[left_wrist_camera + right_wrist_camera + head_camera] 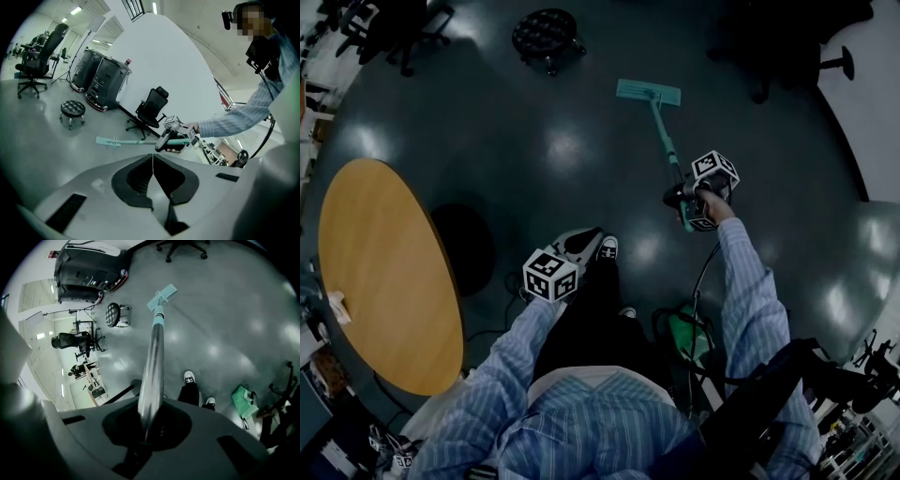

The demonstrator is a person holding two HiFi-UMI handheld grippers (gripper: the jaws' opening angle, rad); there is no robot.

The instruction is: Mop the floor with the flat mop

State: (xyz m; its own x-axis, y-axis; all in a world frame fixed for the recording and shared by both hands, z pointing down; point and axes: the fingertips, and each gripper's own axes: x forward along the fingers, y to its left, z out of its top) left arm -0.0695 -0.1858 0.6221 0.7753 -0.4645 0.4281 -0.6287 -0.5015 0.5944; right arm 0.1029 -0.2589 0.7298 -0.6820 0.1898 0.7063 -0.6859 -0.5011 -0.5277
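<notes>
The flat mop's teal head lies flat on the dark grey floor ahead of me, and its handle slants back to my right gripper, which is shut on the handle's upper end. In the right gripper view the silver handle runs out from between the jaws of the right gripper down to the mop head. My left gripper hangs low near my legs, apart from the mop. Its jaws are shut with nothing in them, and it looks across at the mop.
A round wooden table stands at my left. A black stool and office chairs are farther off. A green bag and cables lie by my feet. Black machines and a chair stand by the white wall.
</notes>
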